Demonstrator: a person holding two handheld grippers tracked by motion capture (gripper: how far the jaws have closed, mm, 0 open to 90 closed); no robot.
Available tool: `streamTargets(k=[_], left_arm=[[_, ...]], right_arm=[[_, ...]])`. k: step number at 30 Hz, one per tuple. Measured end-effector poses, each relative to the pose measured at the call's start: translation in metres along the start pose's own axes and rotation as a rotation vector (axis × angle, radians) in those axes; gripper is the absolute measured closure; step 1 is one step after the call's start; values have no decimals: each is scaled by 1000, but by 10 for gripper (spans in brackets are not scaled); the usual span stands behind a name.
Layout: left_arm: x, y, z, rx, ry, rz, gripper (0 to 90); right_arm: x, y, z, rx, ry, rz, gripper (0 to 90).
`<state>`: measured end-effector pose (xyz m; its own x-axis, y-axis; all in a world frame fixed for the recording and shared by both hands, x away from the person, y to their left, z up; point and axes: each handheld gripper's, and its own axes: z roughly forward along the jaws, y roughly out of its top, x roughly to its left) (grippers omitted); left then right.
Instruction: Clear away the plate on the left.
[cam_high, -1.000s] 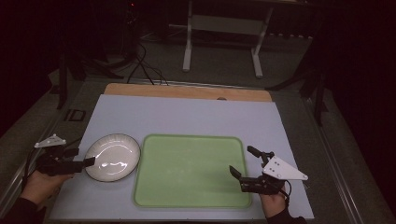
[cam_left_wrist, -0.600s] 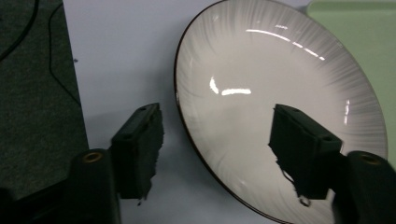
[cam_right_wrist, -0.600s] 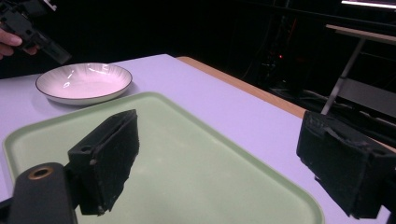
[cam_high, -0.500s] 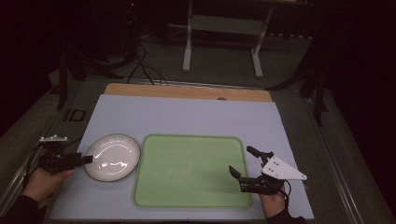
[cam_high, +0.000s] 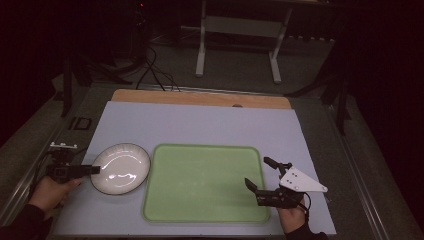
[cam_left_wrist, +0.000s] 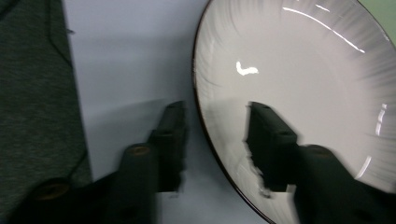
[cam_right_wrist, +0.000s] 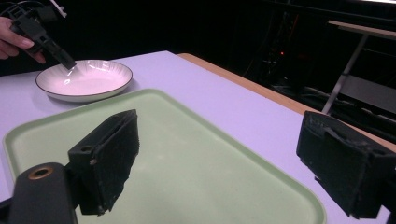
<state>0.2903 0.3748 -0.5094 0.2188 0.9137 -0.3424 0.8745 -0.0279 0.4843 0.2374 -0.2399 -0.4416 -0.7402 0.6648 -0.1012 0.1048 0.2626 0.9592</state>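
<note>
A white plate with a dark rim (cam_high: 120, 167) (cam_left_wrist: 299, 70) (cam_right_wrist: 84, 79) lies on the lavender mat, left of a pale green tray (cam_high: 205, 180) (cam_right_wrist: 187, 158). My left gripper (cam_high: 95, 170) (cam_left_wrist: 215, 109) straddles the plate's left rim, one jaw over the mat and the other over the plate's inside. Its jaws have just been closing, and a gap still shows on both sides of the rim. It is also seen far off as the left gripper (cam_right_wrist: 67, 63) at the plate's edge. My right gripper (cam_high: 257, 171) (cam_right_wrist: 219, 126) stands wide open over the tray's right edge, with nothing between its jaws.
The lavender mat (cam_high: 200, 125) covers the table, with a wooden strip (cam_high: 200, 97) along its far edge. Grey felt (cam_left_wrist: 32, 93) lies left of the mat. A metal stand (cam_high: 240, 30) and cables sit on the dark floor beyond.
My left gripper has sunk towards the plate's left rim and its jaws have narrowed around it. The right gripper, the plate and the tray have stayed put.
</note>
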Motion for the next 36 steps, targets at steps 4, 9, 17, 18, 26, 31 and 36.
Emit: streamTargets(k=[4, 9, 17, 18, 26, 31, 36], left_arm=[[4, 1, 2, 6, -17, -31, 655], [8, 2, 7, 38, -31, -32, 730], [12, 5, 8, 61, -65, -36, 754], [13, 6, 8, 65, -71, -45, 758], [18, 8, 11, 56, -123, -132, 804], [18, 10, 11, 29, -140, -158, 840], [17, 13, 5, 13, -146, -162, 856]], right_arm=[[-1, 0, 0, 0, 0, 9, 129], [-1, 0, 0, 3, 0, 8, 130], [-1, -1, 1, 7, 4, 9, 132], [-1, -1, 1, 7, 6, 10, 132], [-1, -1, 1, 10, 6, 4, 133], [-2, -2, 1, 11, 3, 16, 133], [-3, -2, 2, 10, 5, 19, 133]])
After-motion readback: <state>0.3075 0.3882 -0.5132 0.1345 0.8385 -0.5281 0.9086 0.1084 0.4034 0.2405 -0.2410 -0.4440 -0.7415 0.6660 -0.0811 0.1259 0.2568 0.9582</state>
